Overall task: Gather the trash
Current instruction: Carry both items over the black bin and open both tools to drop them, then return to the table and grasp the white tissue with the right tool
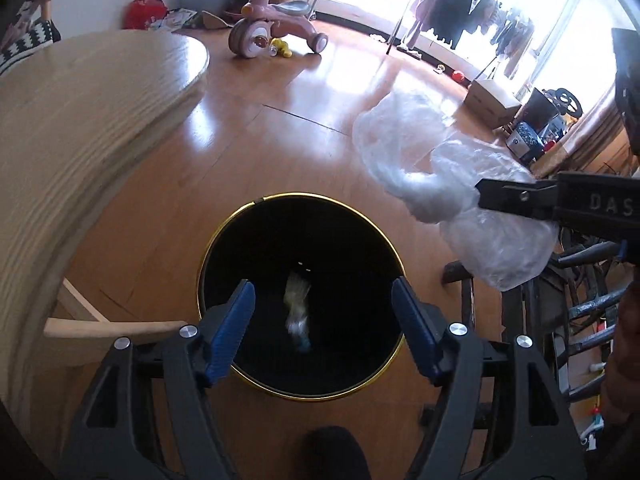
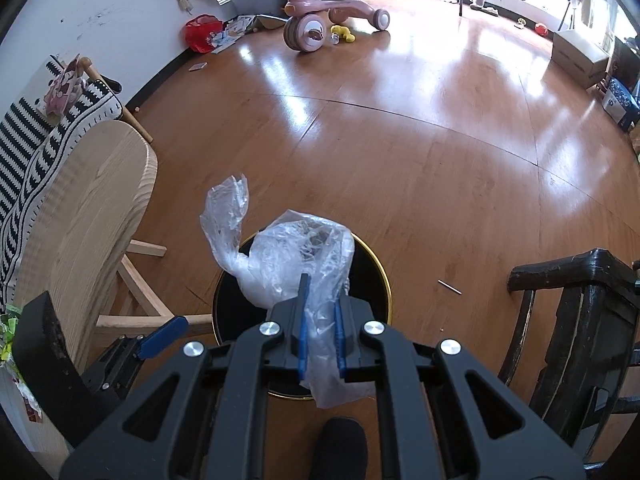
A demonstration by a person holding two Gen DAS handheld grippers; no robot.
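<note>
A black round trash bin with a gold rim [image 1: 256,204] stands on the wood floor below both grippers; it also shows in the right wrist view [image 2: 382,276]. My left gripper [image 1: 322,300] is open and empty right above the bin. A blurred yellowish wrapper [image 1: 298,312] shows inside the bin's mouth. My right gripper [image 2: 320,316] is shut on a crumpled clear plastic bag [image 2: 280,256] and holds it above the bin. The bag also shows in the left wrist view [image 1: 440,172], off to the right of the bin, with the right gripper's finger [image 1: 516,196].
A light wooden table [image 1: 80,120] with wooden legs stands left of the bin. A dark wooden chair [image 2: 580,320] stands to the right. A pink tricycle [image 2: 320,20], a red bag [image 2: 202,32] and a cardboard box [image 2: 576,56] lie far across the floor.
</note>
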